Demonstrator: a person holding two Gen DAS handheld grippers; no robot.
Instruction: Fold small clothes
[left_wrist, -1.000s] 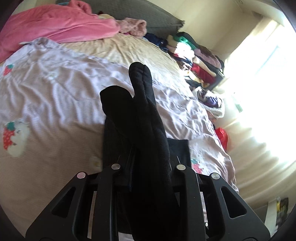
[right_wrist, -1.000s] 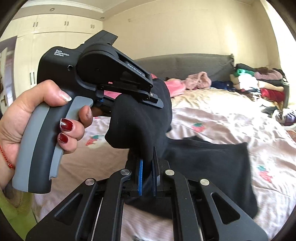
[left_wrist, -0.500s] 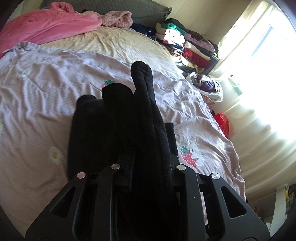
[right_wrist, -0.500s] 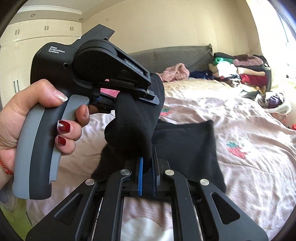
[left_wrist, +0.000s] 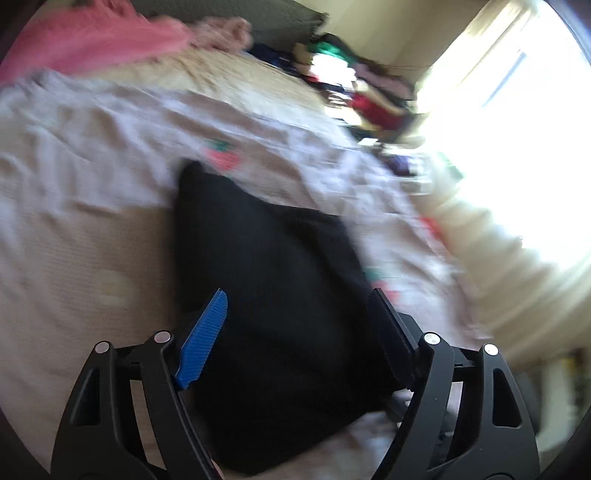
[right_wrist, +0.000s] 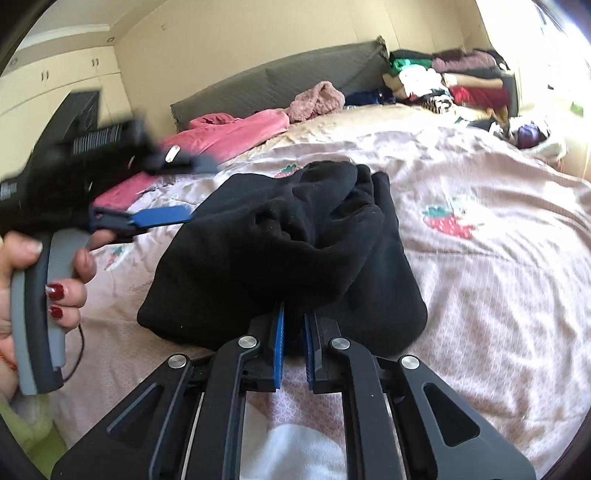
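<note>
Strawberry-print bedsheet (right_wrist: 498, 258), pink blanket (right_wrist: 236, 133) beside grey headboard (right_wrist: 280, 81), stacked clothes (right_wrist: 450, 81) near bright window (left_wrist: 517, 110).

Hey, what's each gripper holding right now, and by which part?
The right gripper pinches the black garment by its near folded edge. The left gripper holds nothing: its jaws have just opened wide, above the cloth.

Two claws (right_wrist: 293, 332) (left_wrist: 295, 321), one black garment (right_wrist: 295, 240), one pink garment (right_wrist: 236, 129), one bedspread (right_wrist: 498, 295).

Two wrist fisheyes, both close over bed, angled down.
Both share crumpled black fleece garment (left_wrist: 280, 295) (right_wrist: 295, 240) on pink strawberry-print quilt (left_wrist: 92, 229) (right_wrist: 498, 277).
</note>
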